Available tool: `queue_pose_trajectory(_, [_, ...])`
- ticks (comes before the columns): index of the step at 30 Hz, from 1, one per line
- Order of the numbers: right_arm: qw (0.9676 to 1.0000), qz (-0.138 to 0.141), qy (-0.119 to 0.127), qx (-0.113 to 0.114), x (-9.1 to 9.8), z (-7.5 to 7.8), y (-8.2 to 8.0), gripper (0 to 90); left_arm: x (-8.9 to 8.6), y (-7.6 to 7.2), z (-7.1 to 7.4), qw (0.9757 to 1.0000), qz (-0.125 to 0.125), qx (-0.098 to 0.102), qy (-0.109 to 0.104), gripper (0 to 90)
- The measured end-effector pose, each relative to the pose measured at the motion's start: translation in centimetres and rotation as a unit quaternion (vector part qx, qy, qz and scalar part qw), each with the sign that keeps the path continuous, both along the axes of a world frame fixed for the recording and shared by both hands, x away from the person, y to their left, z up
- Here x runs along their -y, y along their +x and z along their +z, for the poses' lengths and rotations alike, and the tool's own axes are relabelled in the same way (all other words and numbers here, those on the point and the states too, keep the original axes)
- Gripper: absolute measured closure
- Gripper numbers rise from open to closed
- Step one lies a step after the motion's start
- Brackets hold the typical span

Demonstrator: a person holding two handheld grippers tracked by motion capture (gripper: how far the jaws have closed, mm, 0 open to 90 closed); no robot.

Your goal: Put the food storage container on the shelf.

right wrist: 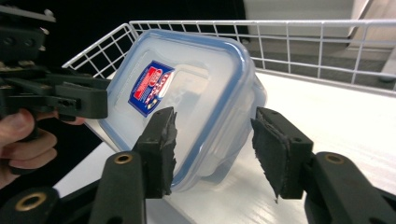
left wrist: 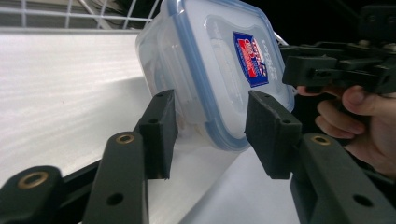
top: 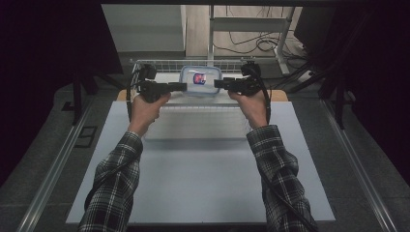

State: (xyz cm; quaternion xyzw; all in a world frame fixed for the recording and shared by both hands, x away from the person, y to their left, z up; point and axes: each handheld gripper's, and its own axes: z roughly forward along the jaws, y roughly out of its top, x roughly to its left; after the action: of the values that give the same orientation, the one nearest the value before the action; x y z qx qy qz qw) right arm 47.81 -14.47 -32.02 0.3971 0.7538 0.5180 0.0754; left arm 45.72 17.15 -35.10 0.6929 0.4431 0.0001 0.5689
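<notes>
A clear plastic food box [top: 200,79] with a blue-rimmed lid and a red and blue label stands tilted inside a white wire basket [top: 159,63] at the far end of the table. My left gripper [top: 183,87] reaches it from the left and my right gripper [top: 216,83] from the right, pointing at each other. In the left gripper view the box's lower corner [left wrist: 219,126] sits between the spread jaws of my left gripper [left wrist: 212,95]. In the right gripper view its other corner [right wrist: 219,140] lies between the jaws of my right gripper [right wrist: 215,114], with a gap at the right pad [right wrist: 275,149].
The basket has a white floor [right wrist: 336,121] and low wire walls [right wrist: 289,42] at the back and sides. A pale grey tabletop [top: 203,174] stretches toward the person. Desk legs and cables [top: 261,43] lie beyond the basket; dark curtains flank both sides.
</notes>
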Motion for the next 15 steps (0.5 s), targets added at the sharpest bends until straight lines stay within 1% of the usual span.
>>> queue_pose_trajectory(1, [1.0000,-0.001,-0.003,0.002,-0.1,0.0,-0.1,50.4,0.2,-0.1,0.2,0.9999,0.010,0.003,0.004,51.9])
queue_pose_trajectory(3, [0.9999,-0.010,-0.006,0.013,-0.3,0.1,-0.2,52.7,0.4,-0.2,0.5,0.9993,0.025,0.014,0.023,51.4])
queue_pose_trajectory(5, [0.9996,-0.020,-0.008,0.019,-0.4,0.1,-0.2,55.1,0.7,-0.3,0.9,0.9982,0.039,0.024,0.038,49.9])
queue_pose_trajectory(7, [0.9991,-0.032,-0.011,0.027,-0.5,0.1,-0.2,57.7,0.9,-0.4,1.1,0.9974,0.049,0.030,0.044,49.2])
queue_pose_trajectory(9, [0.9985,-0.044,-0.014,0.030,-0.5,0.1,0.0,60.3,1.2,-0.2,1.3,0.9963,0.056,0.033,0.057,48.2])
queue_pose_trajectory(11, [0.9982,-0.050,-0.013,0.030,-0.5,0.1,0.4,61.5,1.3,-0.2,1.5,0.9955,0.061,0.036,0.064,47.9])
queue_pose_trajectory(13, [0.9979,-0.055,-0.011,0.032,-0.4,0.2,0.4,62.1,1.2,-0.4,1.5,0.9941,0.071,0.051,0.064,46.4])
queue_pose_trajectory(14, [0.9978,-0.053,-0.010,0.038,-0.4,0.1,0.3,61.8,1.0,-0.5,1.4,0.9937,0.076,0.057,0.059,44.2])
queue_pose_trajectory(15, [0.9981,-0.049,-0.010,0.037,-0.4,0.1,0.2,60.7,0.8,-0.5,1.4,0.9939,0.078,0.059,0.050,42.1])
